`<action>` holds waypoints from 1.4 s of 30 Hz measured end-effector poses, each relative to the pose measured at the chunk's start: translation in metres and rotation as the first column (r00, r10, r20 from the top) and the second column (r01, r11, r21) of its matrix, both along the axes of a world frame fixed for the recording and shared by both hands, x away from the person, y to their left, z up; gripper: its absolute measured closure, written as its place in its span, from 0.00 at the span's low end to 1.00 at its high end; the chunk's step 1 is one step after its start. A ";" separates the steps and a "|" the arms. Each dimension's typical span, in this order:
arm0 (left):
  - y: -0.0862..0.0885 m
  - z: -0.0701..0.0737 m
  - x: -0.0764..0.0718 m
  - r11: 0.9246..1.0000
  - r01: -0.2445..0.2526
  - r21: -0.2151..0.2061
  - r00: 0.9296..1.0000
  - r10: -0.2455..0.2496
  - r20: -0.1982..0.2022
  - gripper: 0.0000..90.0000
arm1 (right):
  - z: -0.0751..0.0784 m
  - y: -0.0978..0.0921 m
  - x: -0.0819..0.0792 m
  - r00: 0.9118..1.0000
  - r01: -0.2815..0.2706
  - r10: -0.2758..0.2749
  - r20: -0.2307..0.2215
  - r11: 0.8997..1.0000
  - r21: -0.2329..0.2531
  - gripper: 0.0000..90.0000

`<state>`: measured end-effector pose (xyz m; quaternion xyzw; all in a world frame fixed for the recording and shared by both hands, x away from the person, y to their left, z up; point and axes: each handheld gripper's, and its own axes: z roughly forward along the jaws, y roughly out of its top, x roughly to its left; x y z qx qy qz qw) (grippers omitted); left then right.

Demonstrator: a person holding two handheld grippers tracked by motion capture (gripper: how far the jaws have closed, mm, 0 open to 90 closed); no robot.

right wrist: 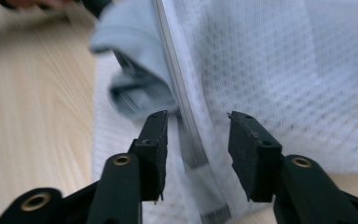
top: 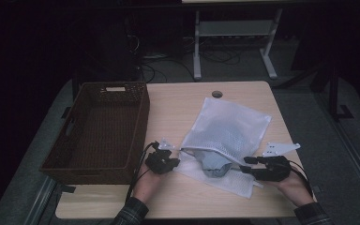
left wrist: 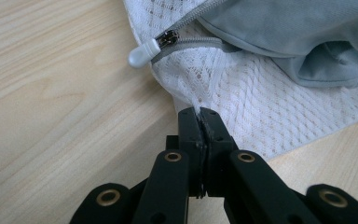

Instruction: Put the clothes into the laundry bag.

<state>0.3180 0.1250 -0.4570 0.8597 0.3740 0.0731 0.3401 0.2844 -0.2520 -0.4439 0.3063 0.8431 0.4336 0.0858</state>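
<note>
A white mesh laundry bag (top: 227, 129) lies on the wooden table (top: 178, 108), its zipped mouth facing the person and partly open. A pale grey-blue garment (top: 214, 164) bulges out of the opening. My left gripper (top: 174, 161) is shut on the bag's mesh corner (left wrist: 196, 100), just below the white zipper pull (left wrist: 143, 52). My right gripper (top: 248, 161) is open at the bag's right end; its jaws straddle the grey zipper tape (right wrist: 186, 126) without touching it. The garment (right wrist: 135, 70) lies just beyond the right jaws.
A dark brown wicker basket (top: 101, 131) stands at the table's left, close beside my left hand. A round cable hole (top: 217, 93) sits near the table's far edge. Beyond the table, a white desk frame (top: 234, 37) stands on the dark floor.
</note>
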 end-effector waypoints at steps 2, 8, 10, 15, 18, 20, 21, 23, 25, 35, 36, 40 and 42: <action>0.000 0.001 -0.001 1.000 -0.002 0.001 1.000 0.002 0.005 0.98 | -0.005 0.001 0.002 1.000 0.004 -0.004 -0.017 1.000 -0.011 0.64; 0.001 0.018 -0.010 1.000 0.006 -0.007 0.999 -0.006 0.038 0.84 | -0.012 0.003 0.006 0.999 -0.010 0.007 -0.044 0.999 -0.054 0.93; -0.001 0.023 -0.014 1.000 0.018 -0.020 0.999 -0.017 0.044 0.81 | -0.011 0.003 0.006 0.999 -0.021 0.019 -0.051 0.999 -0.048 0.95; -0.019 0.032 -0.027 0.994 0.103 -0.044 0.994 -0.101 0.051 0.80 | -0.007 0.005 0.005 0.998 -0.039 0.037 -0.055 0.999 -0.030 0.96; -0.036 0.030 -0.032 0.984 0.169 -0.060 0.985 -0.167 0.042 0.75 | -0.005 0.005 0.004 0.998 -0.046 0.044 -0.053 0.999 -0.023 0.96; -0.048 0.026 -0.035 0.978 0.202 -0.057 0.979 -0.200 0.039 0.72 | -0.005 0.005 0.004 0.998 -0.045 0.045 -0.054 0.999 -0.015 0.96; -0.054 0.024 -0.036 0.974 0.220 -0.058 0.975 -0.218 0.036 0.71 | -0.004 0.004 0.004 0.997 -0.044 0.043 -0.056 0.999 -0.010 0.96; -0.065 0.020 -0.037 0.968 0.247 -0.052 0.969 -0.245 0.035 0.68 | -0.003 0.004 0.004 0.997 -0.046 0.045 -0.056 0.999 -0.006 0.96; -0.076 0.015 -0.037 0.964 0.262 -0.045 0.965 -0.261 0.030 0.64 | -0.002 0.005 0.004 0.997 -0.047 0.047 -0.058 0.999 -0.001 0.96; -0.105 -0.001 -0.028 0.965 0.255 0.057 0.964 -0.259 0.058 0.65 | -0.002 0.005 0.004 0.997 -0.045 0.046 -0.063 0.999 0.010 0.96; -0.106 -0.001 -0.027 0.964 0.257 0.067 0.963 -0.261 0.060 0.72 | -0.001 0.005 0.004 0.997 -0.049 0.050 -0.058 0.999 0.011 0.96; -0.107 0.001 -0.023 0.965 0.255 0.065 0.964 -0.258 0.057 0.91 | 0.000 0.006 0.004 0.997 -0.053 0.054 -0.055 0.998 0.021 0.96; -0.108 0.004 -0.022 0.967 0.250 0.047 0.965 -0.252 0.067 0.93 | 0.000 0.006 0.004 0.997 -0.057 0.058 -0.058 0.998 0.022 0.96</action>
